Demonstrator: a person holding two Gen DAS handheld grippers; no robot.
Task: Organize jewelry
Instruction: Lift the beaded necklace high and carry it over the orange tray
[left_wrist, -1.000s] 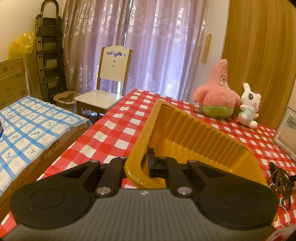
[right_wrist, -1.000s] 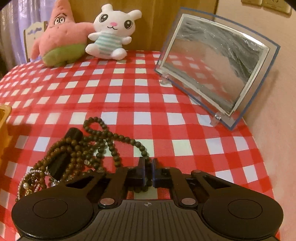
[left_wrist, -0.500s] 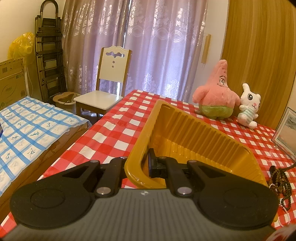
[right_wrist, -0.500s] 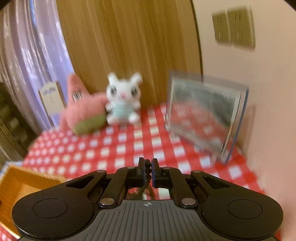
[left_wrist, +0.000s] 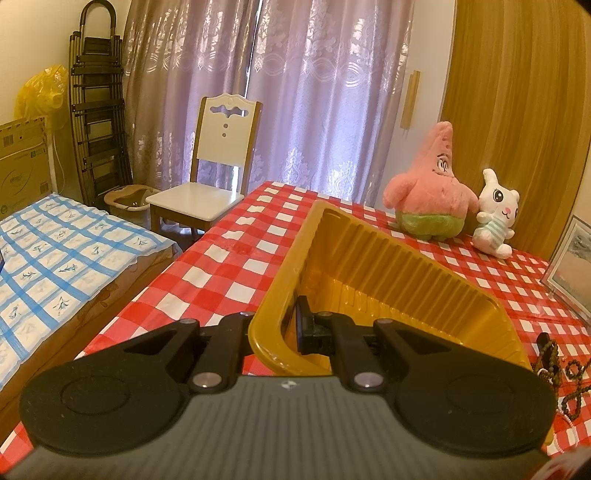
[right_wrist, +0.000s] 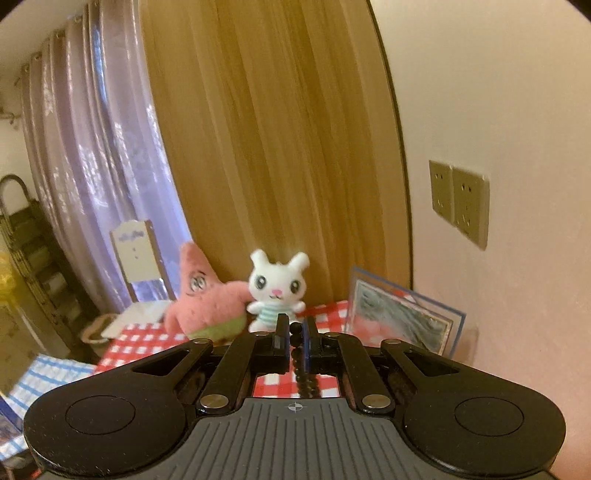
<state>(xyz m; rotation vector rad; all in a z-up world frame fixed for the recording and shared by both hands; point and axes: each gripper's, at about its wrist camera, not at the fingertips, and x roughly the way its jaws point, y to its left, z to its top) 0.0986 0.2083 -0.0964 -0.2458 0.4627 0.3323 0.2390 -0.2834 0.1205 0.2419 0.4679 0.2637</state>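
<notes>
My left gripper (left_wrist: 275, 325) is shut on the near left wall of a yellow ribbed plastic tray (left_wrist: 391, 269), which rests on the red-and-white checked tablecloth (left_wrist: 221, 266). A pile of dark bead necklaces (left_wrist: 550, 362) lies on the cloth just right of the tray. My right gripper (right_wrist: 294, 334) is shut on a dark bead necklace (right_wrist: 301, 369) and holds it high above the table; the strand hangs down between the fingers, its lower part hidden by the gripper body.
A pink starfish plush (left_wrist: 428, 192) and a white bunny plush (left_wrist: 495, 214) sit at the table's far side. A framed picture (left_wrist: 572, 269) stands at the right edge. A white chair (left_wrist: 210, 177) and a bed (left_wrist: 55, 251) lie left of the table.
My right gripper has lifted the bead necklace off the table and tilted up, so the view now faces the wall. The left gripper still holds the tray.
</notes>
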